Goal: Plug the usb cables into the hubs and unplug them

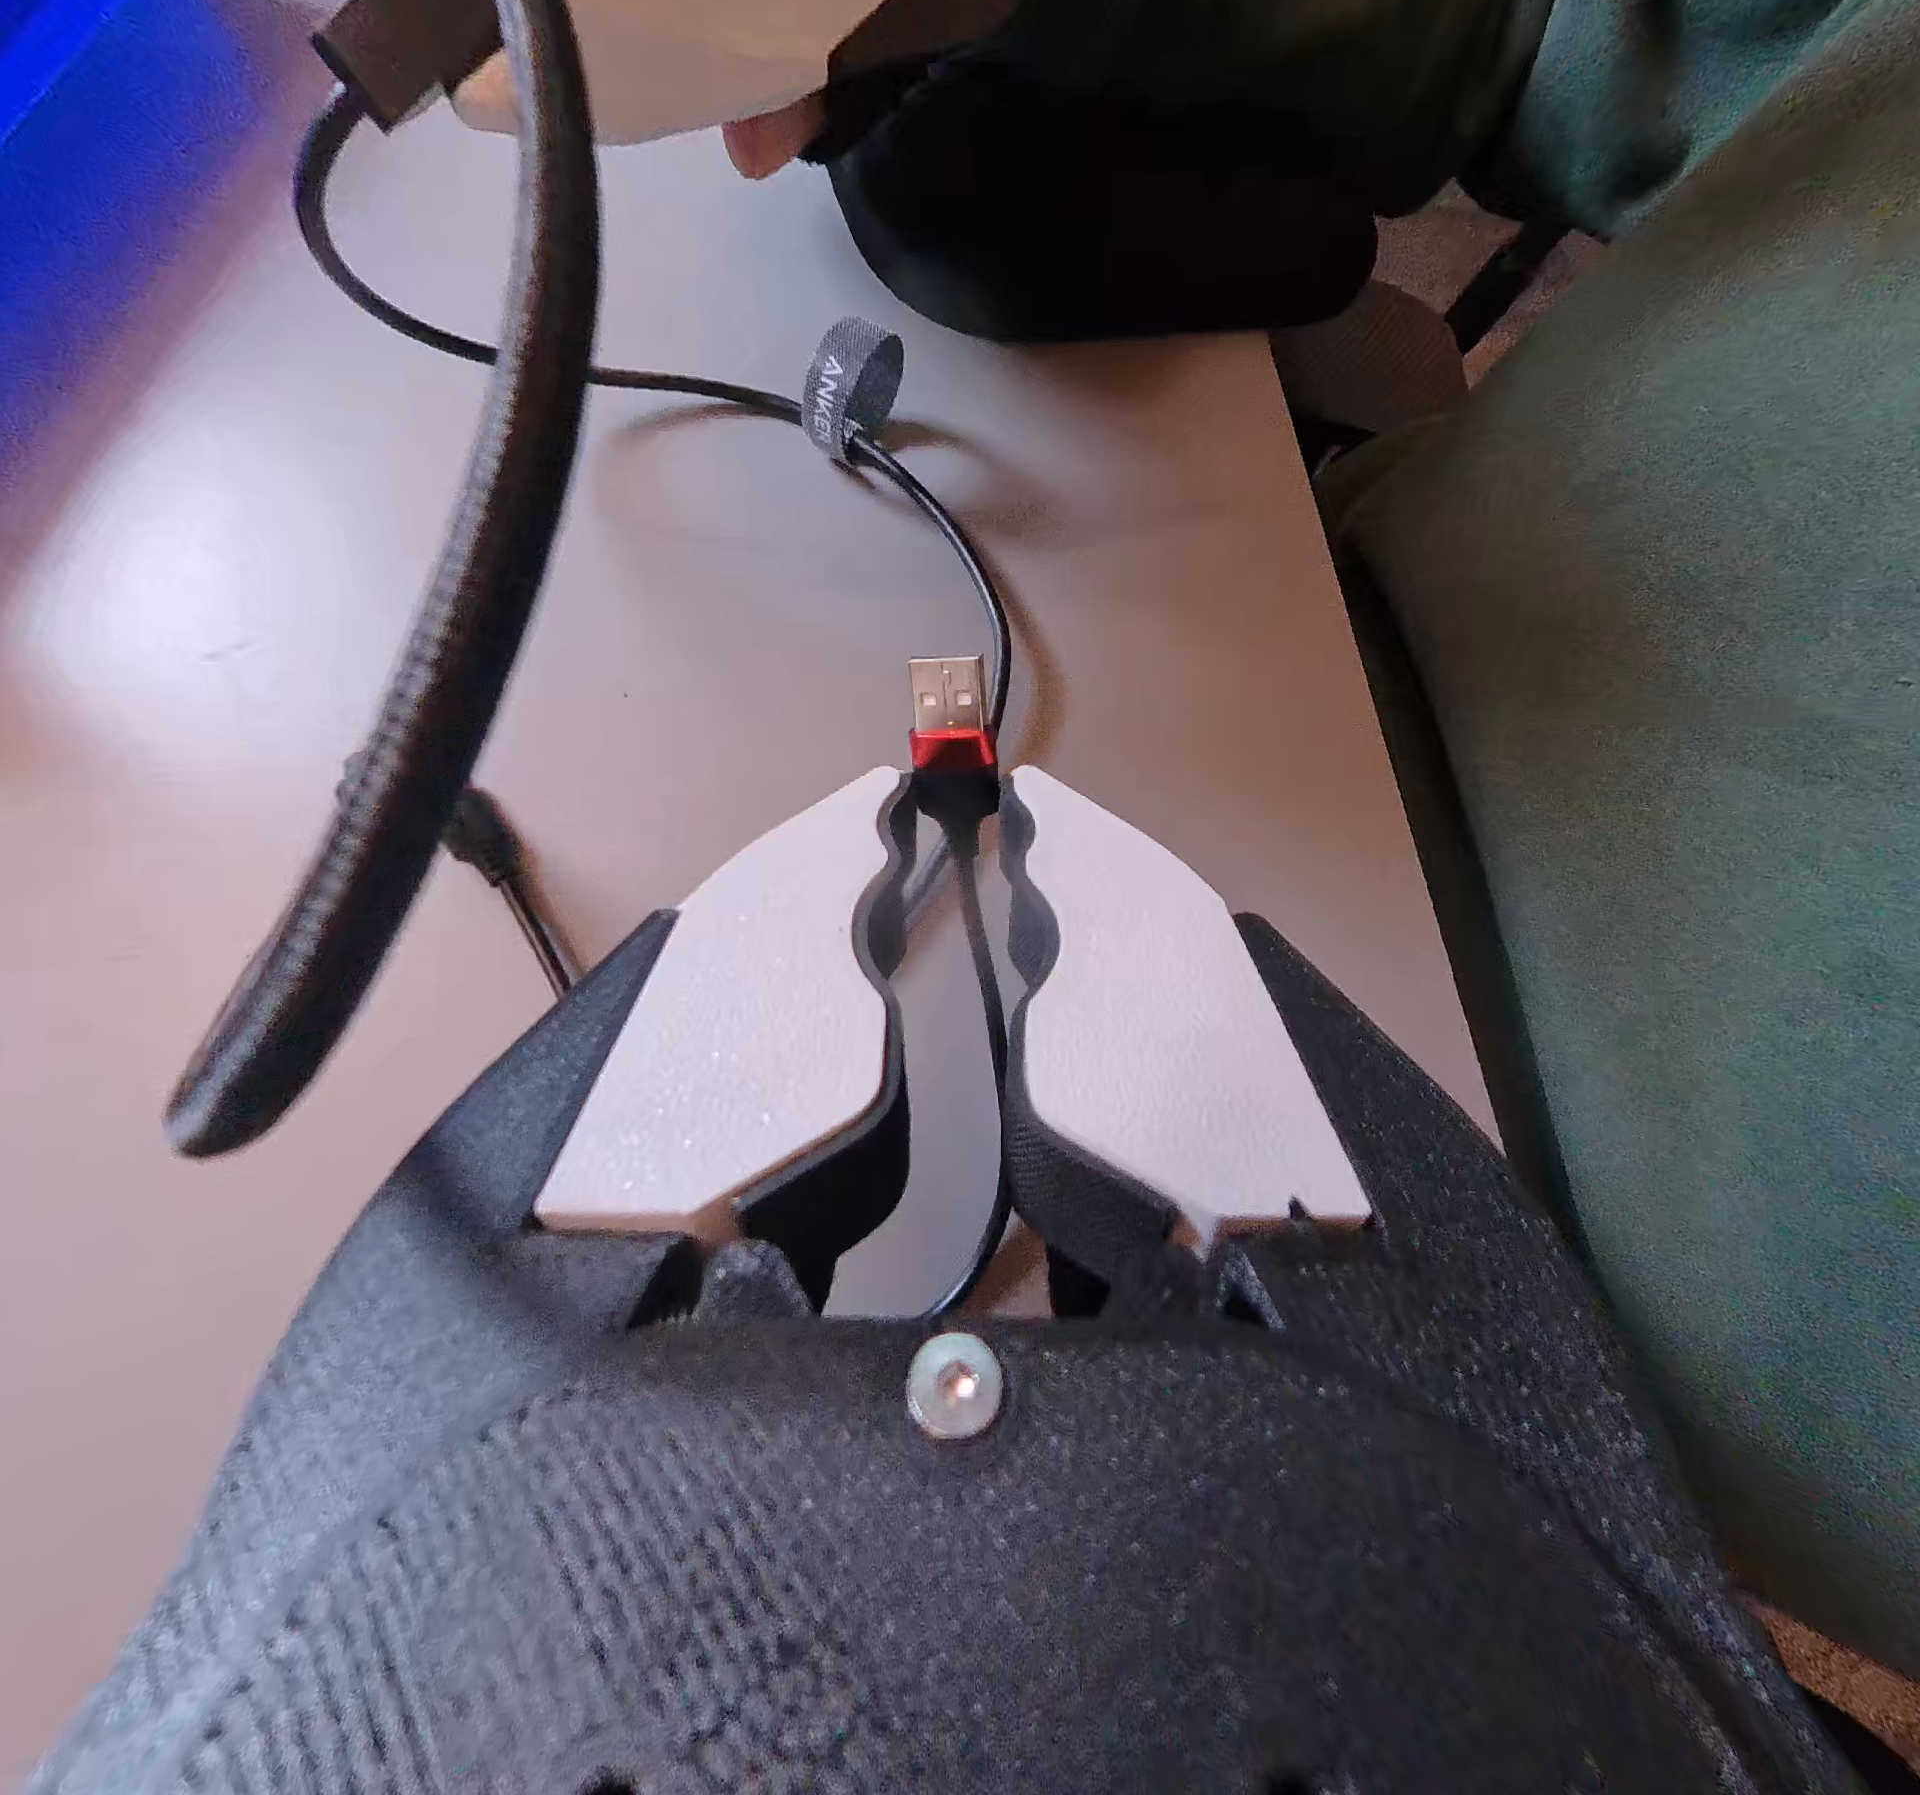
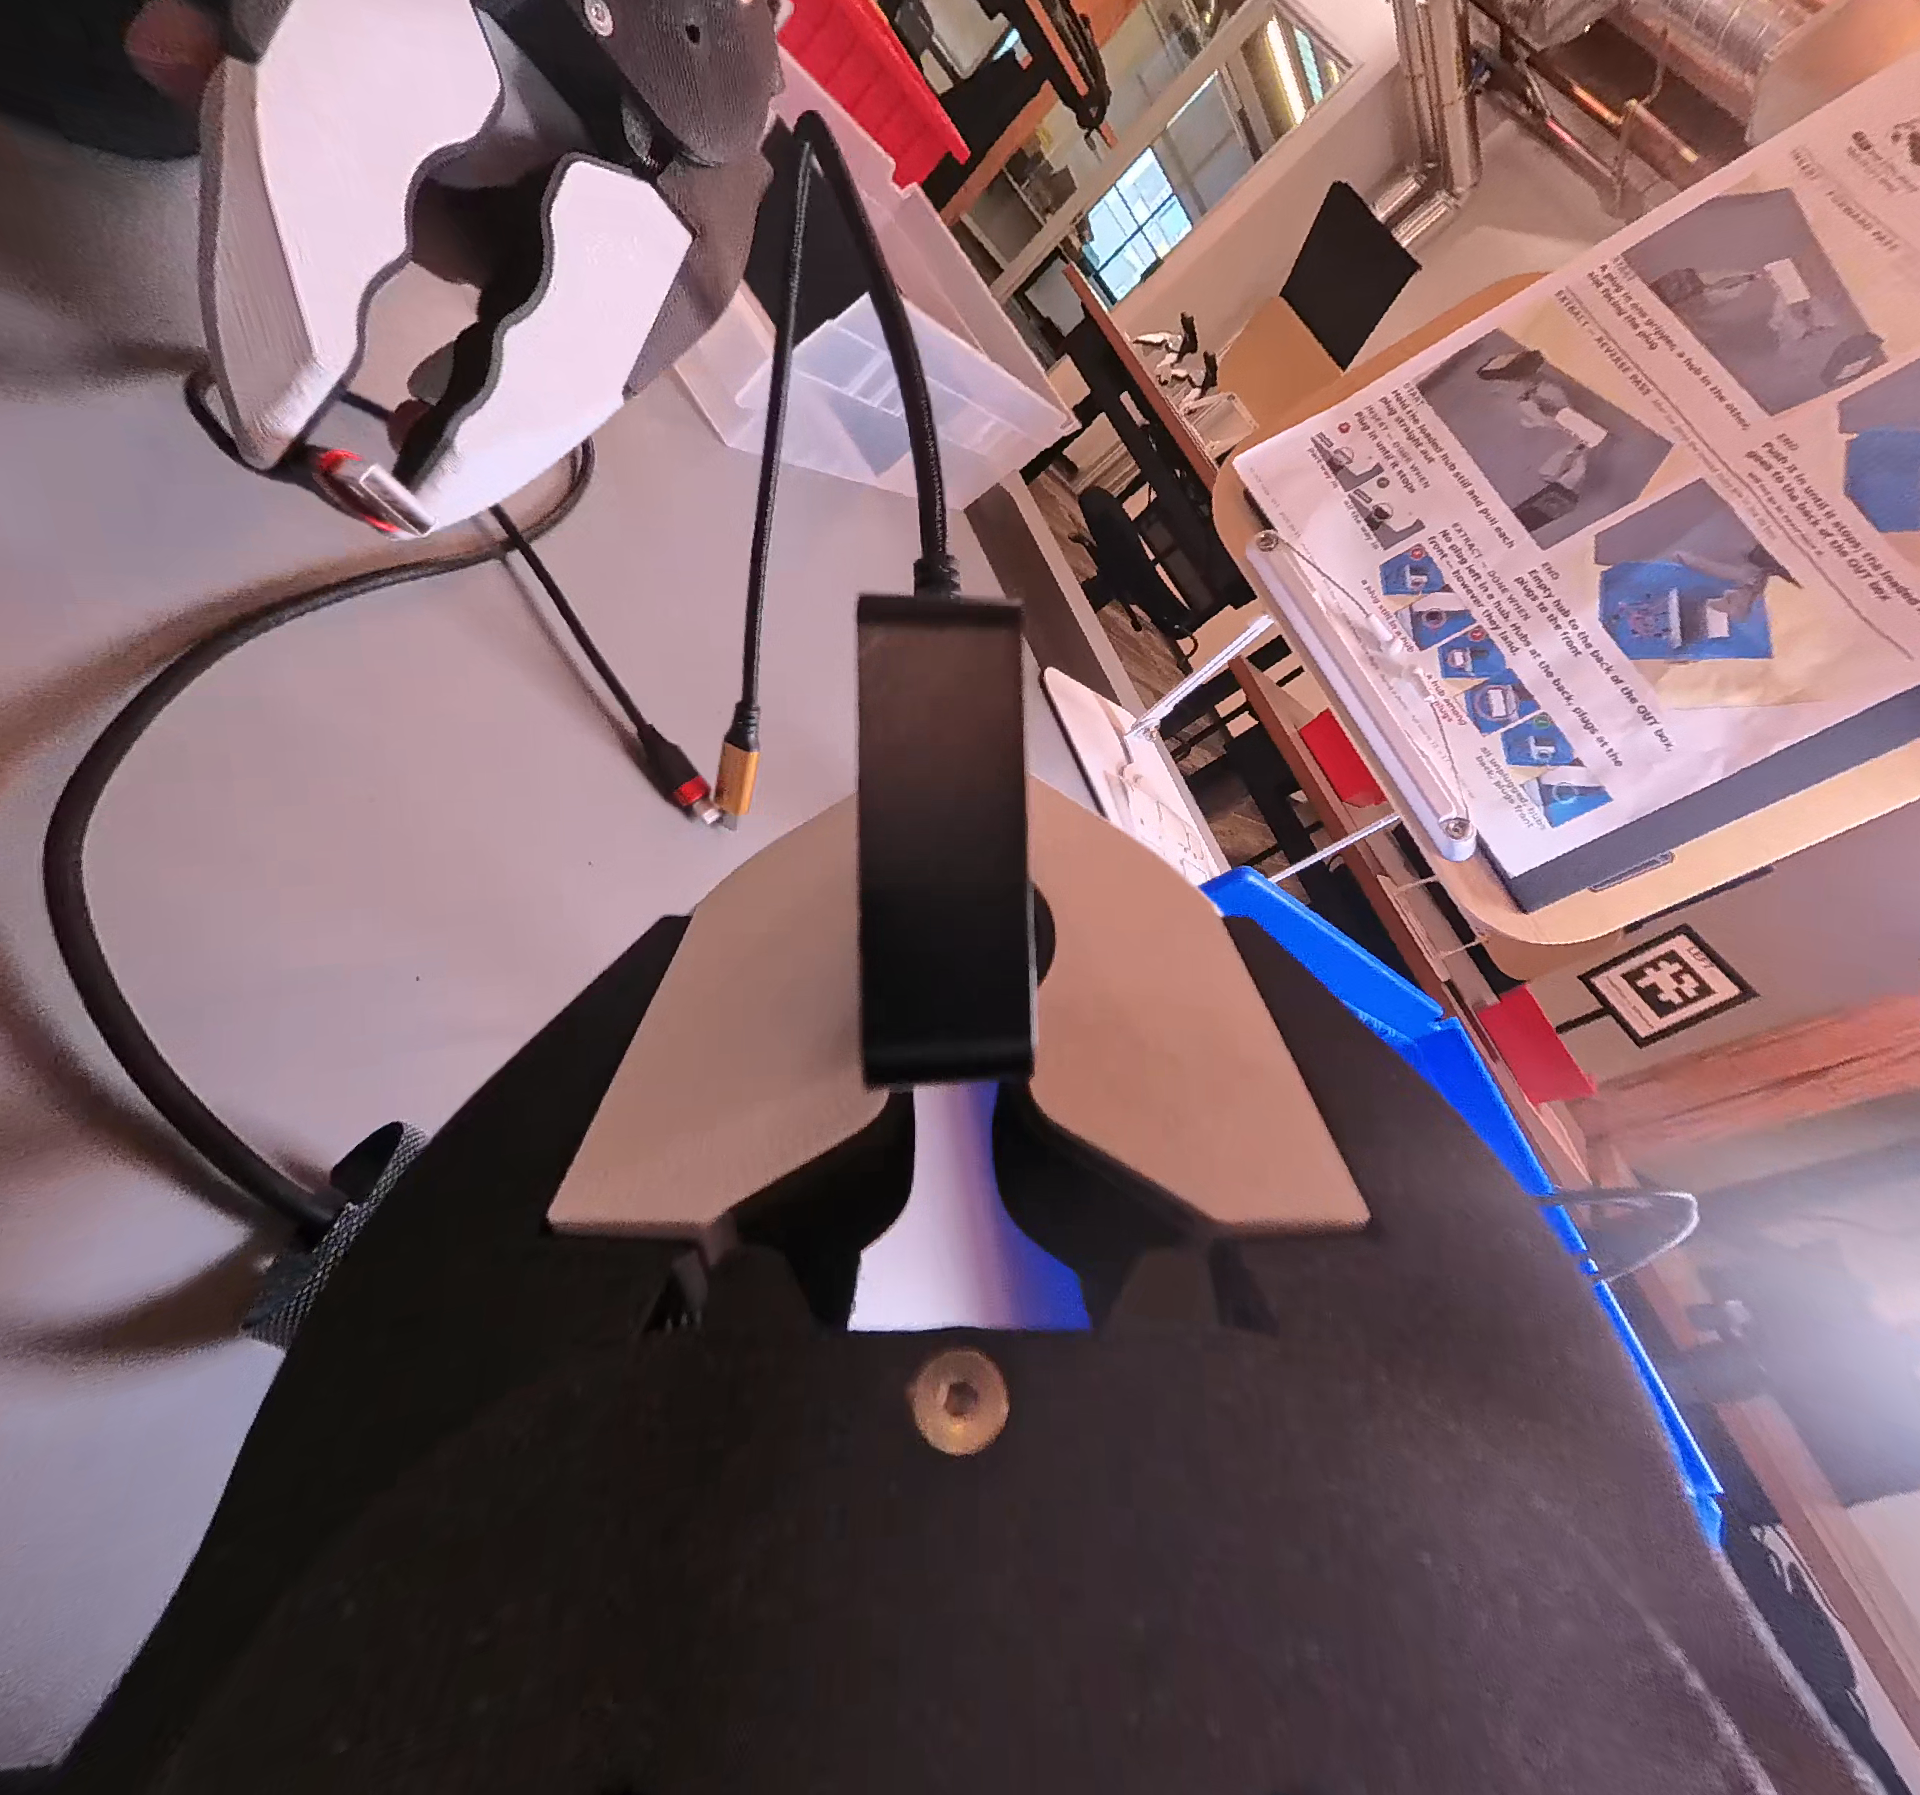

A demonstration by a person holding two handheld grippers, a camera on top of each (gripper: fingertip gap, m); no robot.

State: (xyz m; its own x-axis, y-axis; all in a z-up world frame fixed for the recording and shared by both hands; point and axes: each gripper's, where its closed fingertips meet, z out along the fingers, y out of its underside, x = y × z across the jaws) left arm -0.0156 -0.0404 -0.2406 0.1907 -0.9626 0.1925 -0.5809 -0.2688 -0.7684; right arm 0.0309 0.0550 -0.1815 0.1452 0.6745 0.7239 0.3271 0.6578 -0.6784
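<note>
1. The left gripper (image 1: 954,789) pinches a red-collared USB-A plug (image 1: 948,711) at its fingertips, metal end pointing forward over the grey table (image 1: 727,582); its thin black cable (image 1: 982,997) runs back between the fingers.
2. The right gripper (image 2: 943,872) clamps a black USB hub (image 2: 943,841) lengthwise; the fingertips are hidden beneath it, and its ports cannot be made out.
3. The hub's thick braided cable (image 2: 104,758) loops across the table, its far end cut off.
4. Two loose connectors, one red-collared (image 2: 686,795) and one gold-collared (image 2: 740,769), lie side by side, unplugged.
5. A clear plastic bin (image 2: 883,363) stands behind; its contents are unclear. A blue bin (image 2: 1455,1070) is largely hidden.
</note>
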